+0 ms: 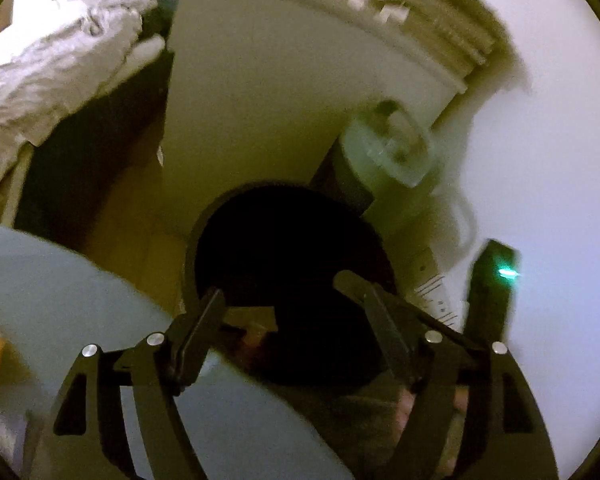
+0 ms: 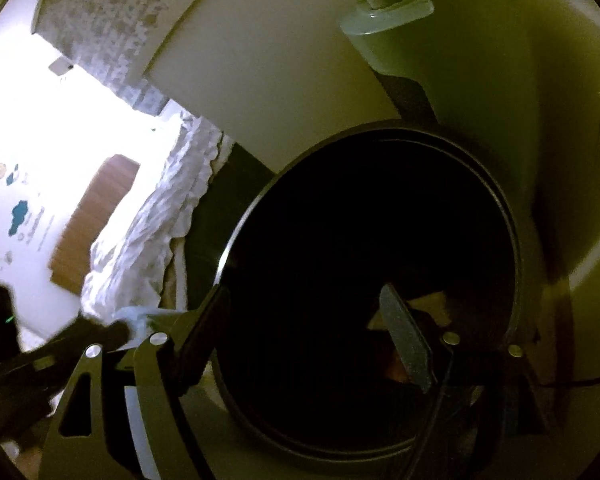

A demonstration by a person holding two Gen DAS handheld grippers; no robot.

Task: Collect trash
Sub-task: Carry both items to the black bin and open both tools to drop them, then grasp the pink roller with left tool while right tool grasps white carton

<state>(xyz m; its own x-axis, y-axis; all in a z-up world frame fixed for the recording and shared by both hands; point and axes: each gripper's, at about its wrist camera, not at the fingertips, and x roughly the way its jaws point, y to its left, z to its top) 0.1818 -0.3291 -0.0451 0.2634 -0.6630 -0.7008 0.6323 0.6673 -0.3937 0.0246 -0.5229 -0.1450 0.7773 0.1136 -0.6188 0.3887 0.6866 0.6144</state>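
Two claws, one per hand, both over the mouth of one dark round bin.

Left claw (image 1: 280,292): jaws wide, nothing between them. Right claw (image 2: 304,300): jaws wide, likewise empty, hanging closer over the bin (image 2: 364,272), whose rim fills most of its view.

Trash: pale scraps, count uncertain, lie in the bin's shadow; one patch shows just past the left claw at 6 o'clock of the opening (image 1: 256,320), another beside the right claw's finger at 4 o'clock (image 2: 428,304).

Step in hand, as judged: the drop into the bin, both claws spread over it. The next move calls for lifting clear of the rim and seeking further litter.

Surroundings: one white cabinet panel (image 1: 268,92) at 12 o'clock of the bin; one pale cylindrical appliance (image 1: 384,160) at 2 o'clock; one bed with rumpled white bedding (image 1: 48,80) at 10 o'clock.
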